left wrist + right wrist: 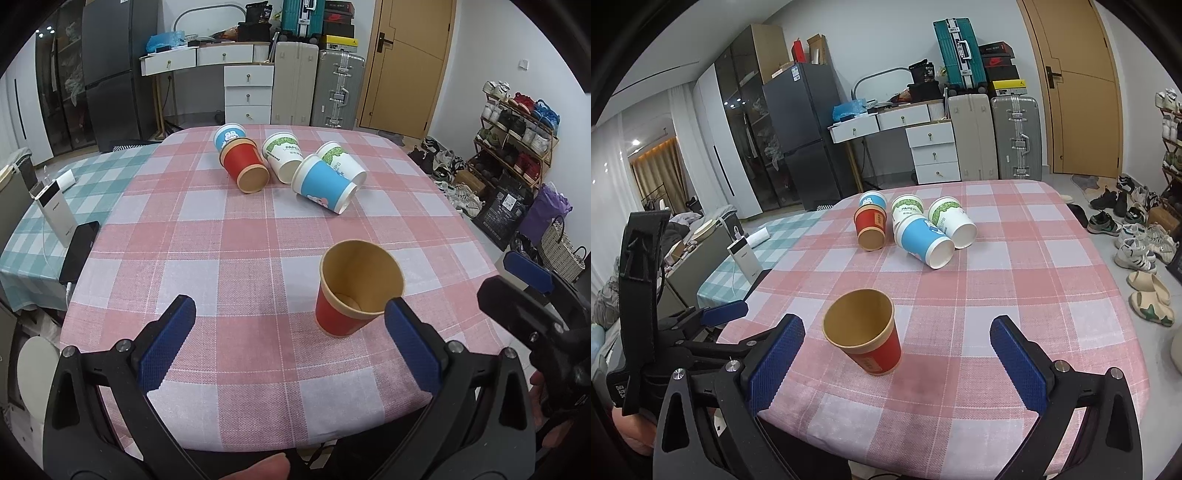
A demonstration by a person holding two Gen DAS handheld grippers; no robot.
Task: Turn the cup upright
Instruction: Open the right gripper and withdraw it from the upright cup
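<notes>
A red paper cup [351, 295] stands upright near the front of the pink checked table [221, 240], open mouth up. It also shows in the right wrist view [868, 332]. My left gripper [291, 328] is open and empty, its right finger just beside the cup. My right gripper [897, 350] is open and empty, with the cup between its fingers but apart from them. Farther back, several cups lie on their sides: a red one [245, 166], a blue one [325, 184], two white-green ones [282, 157] and another blue one [229, 134].
A power bank [55, 210] and a black phone [79, 251] lie on the green checked cloth at the left. Drawers, suitcases and a door stand behind the table. A shoe rack [517, 140] and loose shoes are at the right.
</notes>
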